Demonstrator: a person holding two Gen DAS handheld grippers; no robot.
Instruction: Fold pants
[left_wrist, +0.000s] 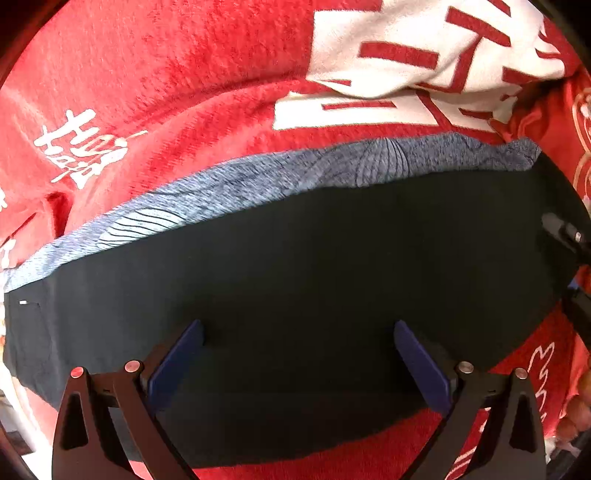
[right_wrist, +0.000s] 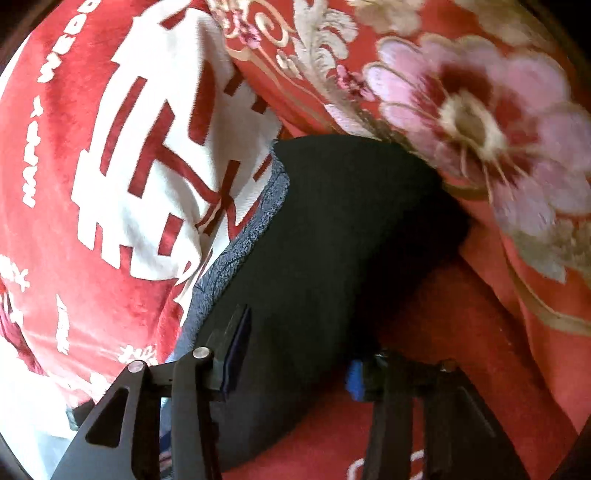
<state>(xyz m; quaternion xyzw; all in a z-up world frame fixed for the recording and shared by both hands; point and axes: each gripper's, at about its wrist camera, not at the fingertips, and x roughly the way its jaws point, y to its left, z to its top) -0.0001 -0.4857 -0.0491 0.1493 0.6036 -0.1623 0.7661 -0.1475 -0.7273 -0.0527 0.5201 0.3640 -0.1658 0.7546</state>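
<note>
Both open tools (left_wrist: 299, 354) (right_wrist: 295, 354) straddle the dark pants (left_wrist: 314, 266) (right_wrist: 332, 229).

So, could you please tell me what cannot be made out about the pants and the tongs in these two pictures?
- Left wrist view: the dark folded fabric pants run past the left edge; their full length is cut off.
- Right wrist view: the right tongs straddle the pants; one pad is shadowed, so contact is unclear.
- Right wrist view: the red flowered quilt is motion-blurred and covers the pants' far end.
</note>
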